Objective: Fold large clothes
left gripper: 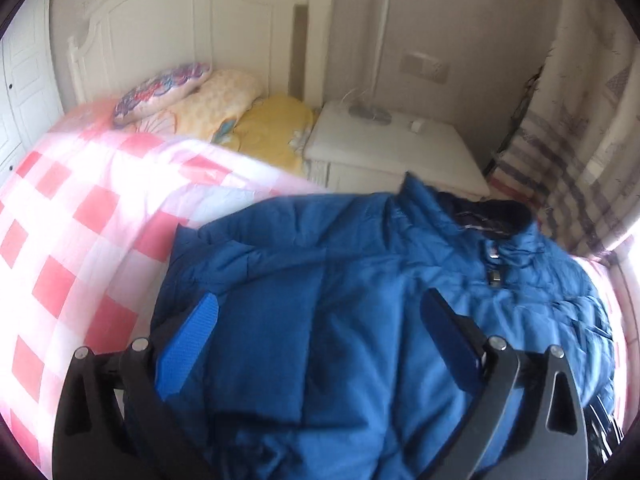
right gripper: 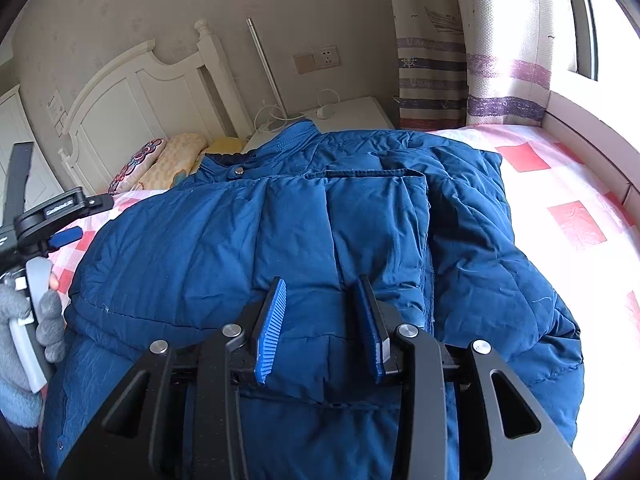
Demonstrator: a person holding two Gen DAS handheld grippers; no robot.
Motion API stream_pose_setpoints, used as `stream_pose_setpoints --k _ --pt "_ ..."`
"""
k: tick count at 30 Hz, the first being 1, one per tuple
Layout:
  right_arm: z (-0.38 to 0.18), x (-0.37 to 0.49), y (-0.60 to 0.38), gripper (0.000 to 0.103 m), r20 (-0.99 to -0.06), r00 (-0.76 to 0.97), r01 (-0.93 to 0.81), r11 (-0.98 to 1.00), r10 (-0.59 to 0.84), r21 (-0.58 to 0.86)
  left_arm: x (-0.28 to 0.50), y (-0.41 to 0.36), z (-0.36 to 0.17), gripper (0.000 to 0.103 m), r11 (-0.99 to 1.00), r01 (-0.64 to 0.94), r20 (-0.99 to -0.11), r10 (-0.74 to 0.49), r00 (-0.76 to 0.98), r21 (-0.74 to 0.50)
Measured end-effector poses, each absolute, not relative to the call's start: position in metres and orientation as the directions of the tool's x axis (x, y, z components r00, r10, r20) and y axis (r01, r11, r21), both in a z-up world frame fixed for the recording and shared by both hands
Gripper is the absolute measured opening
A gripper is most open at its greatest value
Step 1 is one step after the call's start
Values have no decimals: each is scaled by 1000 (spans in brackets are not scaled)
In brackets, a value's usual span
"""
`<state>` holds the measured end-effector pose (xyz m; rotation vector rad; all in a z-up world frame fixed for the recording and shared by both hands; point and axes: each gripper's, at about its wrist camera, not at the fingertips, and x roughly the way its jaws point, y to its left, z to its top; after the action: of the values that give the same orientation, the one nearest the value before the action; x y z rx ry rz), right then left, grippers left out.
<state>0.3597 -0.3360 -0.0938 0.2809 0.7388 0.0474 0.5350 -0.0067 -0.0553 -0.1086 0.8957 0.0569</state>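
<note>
Lying on the checked bedspread (right gripper: 576, 224), the blue jacket (right gripper: 248, 240) shows no readable label; both grippers' fingers (left gripper: 188, 344) (right gripper: 272, 332) released.

White letters on the black clamp (right gripper: 60, 204) at the left edge of the right view, too small to read, a paper note (right gripper: 56, 110) with tiny blurred print on the wall at upper left, no words can be read

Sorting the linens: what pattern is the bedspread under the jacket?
Pink-and-white checks on the bedspread, clearest in the left wrist view.
</note>
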Motion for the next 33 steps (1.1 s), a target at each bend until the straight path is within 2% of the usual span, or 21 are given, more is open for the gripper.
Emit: stream_pose_setpoints --k 2,5,7,10,13,17,19,26,31,33 --pt "-94 360 -336 35 -657 740 55 961 143 271 555 5 -86 102 988 -122 -830 -13 557 -98" --pt "-94 361 -336 35 -656 739 46 960 154 277 551 4 -85 101 992 -99 -819 -4 574 -75" --pt "-95 360 -337 35 -655 739 46 957 159 285 539 7 -76 100 991 -93 -800 -18 600 -93" --pt "-95 360 -339 35 -649 741 44 952 173 303 497 9 -48 99 987 -30 -726 -96 681 -159" --pt "-95 359 -341 35 -646 743 41 951 177 308 454 -3 -40 101 997 41 -692 -72 718 -61" --pt "-95 359 -341 35 -646 743 41 951 177 308 437 -14 -73 101 995 78 -734 -6 679 63" --pt "-95 359 -341 35 -646 743 41 952 173 303 439 -13 -90 102 995 81 -749 -13 663 54" --pt "-88 356 -334 39 -652 742 35 963 154 267 440 -13 -91 102 995 80 -749 -8 663 60" --pt "-57 366 -313 42 -626 773 31 980 102 198 438 -13 -91 102 995 78 -746 -5 666 62" --pt "-45 381 -305 47 -618 781 17 987 89 163 438 -13 -91 102 995 78 -746 -7 666 61"
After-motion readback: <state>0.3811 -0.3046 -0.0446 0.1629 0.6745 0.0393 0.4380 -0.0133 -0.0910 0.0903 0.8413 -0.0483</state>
